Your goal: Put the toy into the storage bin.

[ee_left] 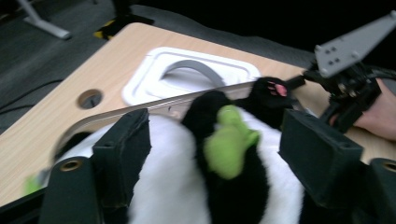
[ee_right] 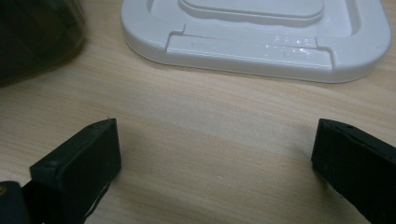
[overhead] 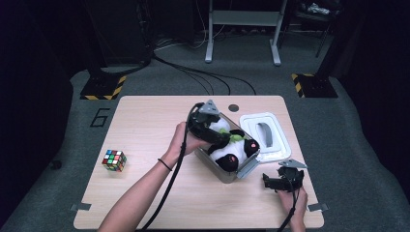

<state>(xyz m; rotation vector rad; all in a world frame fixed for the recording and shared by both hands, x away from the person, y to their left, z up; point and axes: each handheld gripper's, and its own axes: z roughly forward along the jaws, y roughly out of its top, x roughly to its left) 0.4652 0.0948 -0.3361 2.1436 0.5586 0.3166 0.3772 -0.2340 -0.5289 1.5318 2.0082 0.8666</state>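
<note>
A black-and-white panda plush (overhead: pixel 227 150) with a green piece (ee_left: pixel 229 144) on its chest lies in a clear box (overhead: pixel 220 170) at the middle of the table. My left gripper (overhead: pixel 220 137) hovers over the box's left side, and its jaws stand apart on either side of the panda's body (ee_left: pixel 177 186) without squeezing it. The box's white lid (overhead: pixel 273 154) with a grey handle lies flat just right of the box. My right gripper (overhead: pixel 267 182) rests low on the table in front of the lid (ee_right: pixel 252 51), open, with bare wood between its jaws.
A Rubik's cube (overhead: pixel 114 160) sits near the table's left edge. A round cable hole (overhead: pixel 234 108) marks the far edge behind the box. The right gripper (ee_left: pixel 345 98) is visible beyond the panda's paw in the left gripper view.
</note>
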